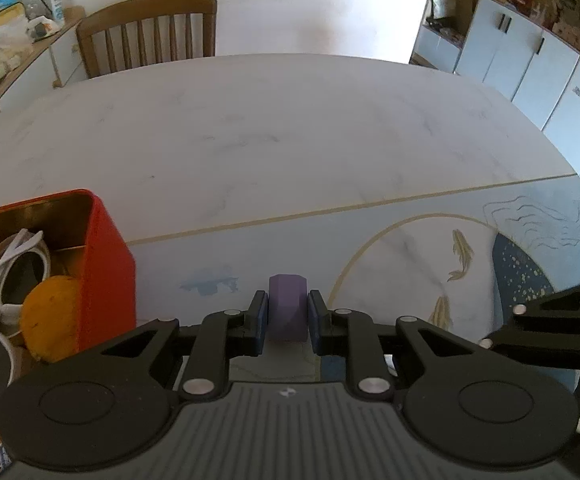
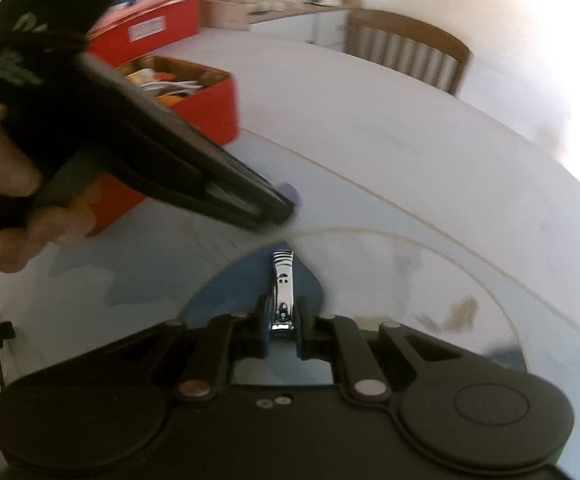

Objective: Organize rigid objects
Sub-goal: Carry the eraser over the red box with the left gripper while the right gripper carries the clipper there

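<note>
My left gripper [image 1: 288, 312] is shut on a small purple faceted block [image 1: 287, 306], held just right of the open red tin box [image 1: 108, 264]. The box holds white sunglasses [image 1: 14, 276], an orange round object [image 1: 52, 318] and other items. My right gripper [image 2: 283, 312] is shut on a chrome nail clipper [image 2: 282, 292], held over the table mat. In the right wrist view the left gripper [image 2: 286, 206] shows from the side with the purple block [image 2: 290, 192] at its tip, in front of the red box [image 2: 206, 108].
The white marble table [image 1: 290, 128] has a printed mat with fish and a dark blue patch [image 1: 521, 272]. A wooden chair [image 1: 150, 32] stands at the far edge. A second red box [image 2: 146, 36] and clutter sit behind. Cabinets [image 1: 529, 60] stand at the right.
</note>
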Available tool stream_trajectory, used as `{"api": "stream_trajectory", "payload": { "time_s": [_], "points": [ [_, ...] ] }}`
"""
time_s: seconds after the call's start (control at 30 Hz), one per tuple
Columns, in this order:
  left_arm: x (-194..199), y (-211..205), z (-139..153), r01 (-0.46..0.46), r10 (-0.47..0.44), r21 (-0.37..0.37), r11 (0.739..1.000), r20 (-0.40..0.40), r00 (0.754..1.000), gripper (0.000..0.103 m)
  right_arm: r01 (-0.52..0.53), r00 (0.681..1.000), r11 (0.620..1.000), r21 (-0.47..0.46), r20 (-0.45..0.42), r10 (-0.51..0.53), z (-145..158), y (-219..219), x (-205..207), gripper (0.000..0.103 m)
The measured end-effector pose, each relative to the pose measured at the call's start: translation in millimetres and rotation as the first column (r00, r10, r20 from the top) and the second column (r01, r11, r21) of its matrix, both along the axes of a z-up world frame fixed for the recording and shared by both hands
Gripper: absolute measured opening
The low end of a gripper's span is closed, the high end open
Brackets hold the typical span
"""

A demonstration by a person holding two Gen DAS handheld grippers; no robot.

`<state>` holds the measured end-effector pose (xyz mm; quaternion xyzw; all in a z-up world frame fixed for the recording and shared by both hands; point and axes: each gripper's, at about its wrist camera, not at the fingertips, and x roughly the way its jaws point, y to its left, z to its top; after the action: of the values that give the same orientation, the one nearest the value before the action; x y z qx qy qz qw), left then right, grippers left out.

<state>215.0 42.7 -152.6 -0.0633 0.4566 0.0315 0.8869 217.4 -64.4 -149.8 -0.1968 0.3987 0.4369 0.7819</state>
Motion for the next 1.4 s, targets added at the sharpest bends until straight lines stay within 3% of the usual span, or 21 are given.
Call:
{"api": "stream_trajectory", "payload": {
  "time_s": [0.33, 0.93, 1.4],
  "points": [
    [-20, -5, 23, -0.003, 0.003, -0.009, 1.0, 0.028, 1.0, 0.02, 0.141, 0.989, 0.988, 0.069, -0.044, -0.138, 21, -24, -2, 0.01],
    [-84, 14, 64, -0.023, 0.024, -0.012, 1.0, 0.077, 0.997, 0.02, 0.11, 0.993, 0.984, 0.141, 0.024, -0.115, 77, -21, -48, 0.01],
    [-136, 82, 93, -0.123, 0.12, 0.019, 0.992, 0.12, 0.986, 0.02, 0.034, 0.995, 0.98, 0.198, 0.09, -0.053, 112, 41, -73, 0.01]
  ]
}}
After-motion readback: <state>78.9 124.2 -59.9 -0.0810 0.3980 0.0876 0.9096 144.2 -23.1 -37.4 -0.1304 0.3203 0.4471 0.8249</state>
